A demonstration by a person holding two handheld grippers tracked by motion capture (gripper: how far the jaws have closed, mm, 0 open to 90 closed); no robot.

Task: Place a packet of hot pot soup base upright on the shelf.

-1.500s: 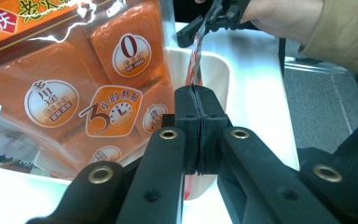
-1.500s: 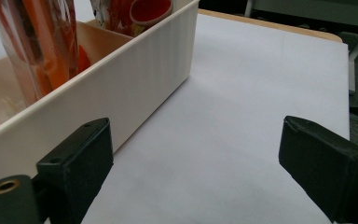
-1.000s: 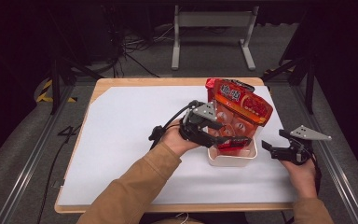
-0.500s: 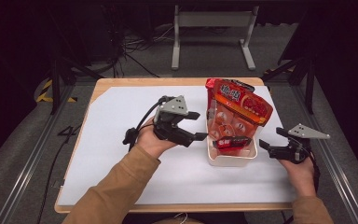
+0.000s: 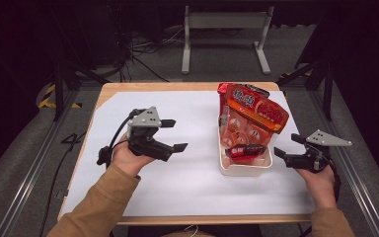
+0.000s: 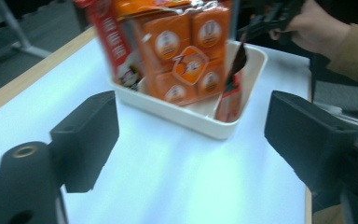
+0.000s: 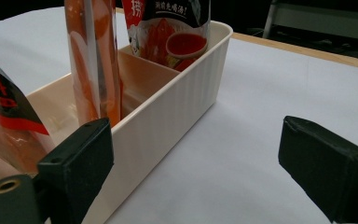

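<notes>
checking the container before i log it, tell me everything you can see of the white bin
The white bin is a cream, plastic-looking rectangular tub with ribbed outer walls, a rounded rim and an inner divider. It sits upright on the white table cover, right of centre, holding upright orange and red snack packets. Neither gripper touches it.

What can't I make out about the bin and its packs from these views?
- Bin floor: high view, packs cover it.
- Orange pack print: left gripper view, blurred; top cut off by the edge.
- Small red packet label: high view, too small.
- Tall pouch top: right gripper view, cut off.
</notes>
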